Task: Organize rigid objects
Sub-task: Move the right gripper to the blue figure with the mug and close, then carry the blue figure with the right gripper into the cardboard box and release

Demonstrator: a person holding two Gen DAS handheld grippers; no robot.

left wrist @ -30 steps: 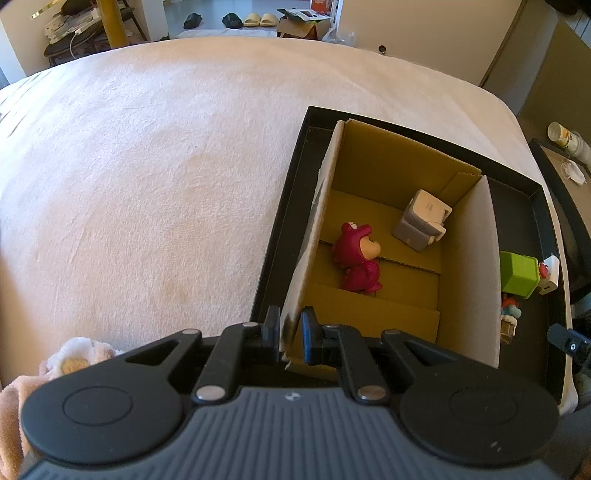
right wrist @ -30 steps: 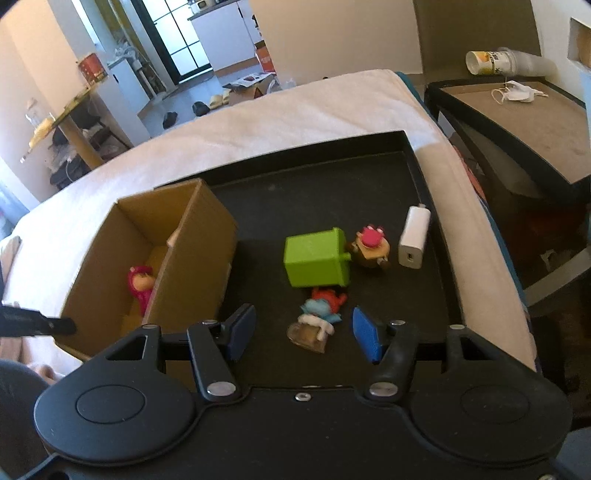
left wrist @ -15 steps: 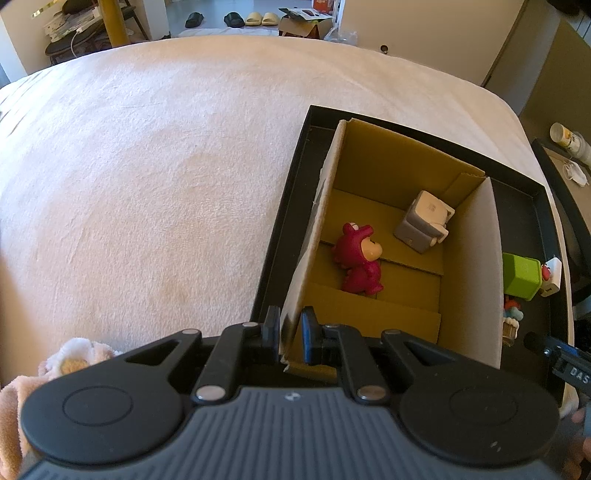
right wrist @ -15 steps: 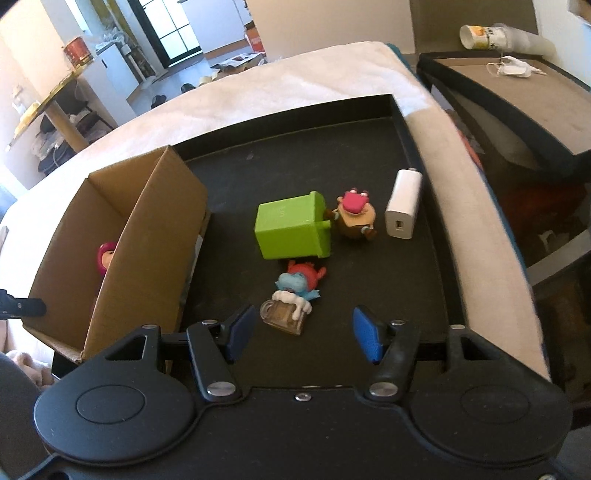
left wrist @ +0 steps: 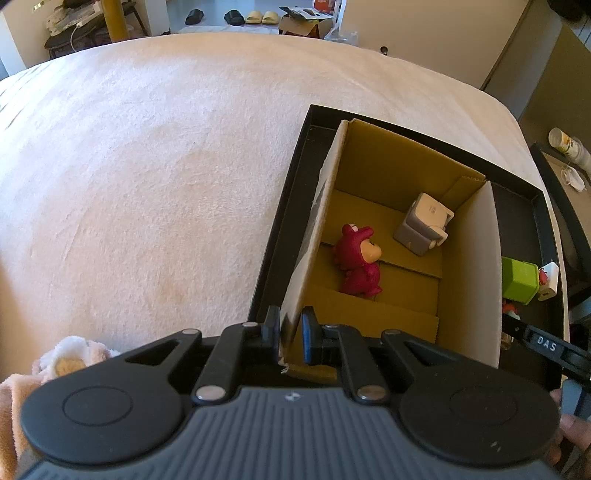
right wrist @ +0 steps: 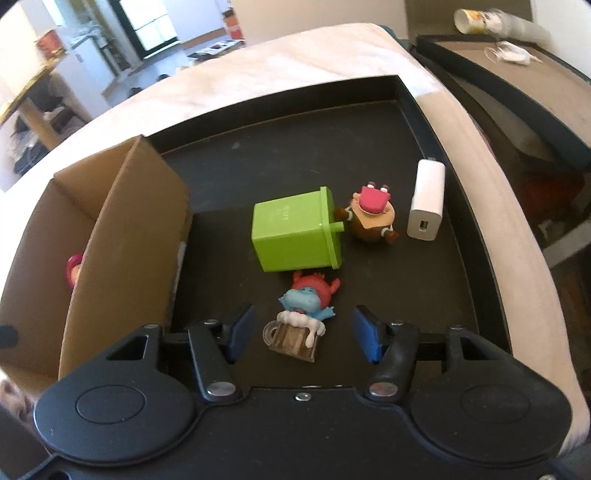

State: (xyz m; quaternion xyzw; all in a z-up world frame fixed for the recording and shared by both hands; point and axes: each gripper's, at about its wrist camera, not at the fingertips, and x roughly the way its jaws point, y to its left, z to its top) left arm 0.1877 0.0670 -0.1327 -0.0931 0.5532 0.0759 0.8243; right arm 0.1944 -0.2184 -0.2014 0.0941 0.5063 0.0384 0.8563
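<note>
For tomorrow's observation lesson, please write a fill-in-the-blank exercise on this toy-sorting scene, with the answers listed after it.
1. The left gripper is shut on a wall of the ___ box.
2. The red bear figure lies ___ the box.
3. The right gripper has its jaws ___ around the blue figure on a mug.
4. The green bin lies on the ___ tray.

Answers: cardboard; inside; open; black

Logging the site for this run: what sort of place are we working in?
Probably a lived-in home, likely a bedroom or studio. The black tray sits on what looks like a bed with a pale blanket, and slippers lie on the floor beyond.
</note>
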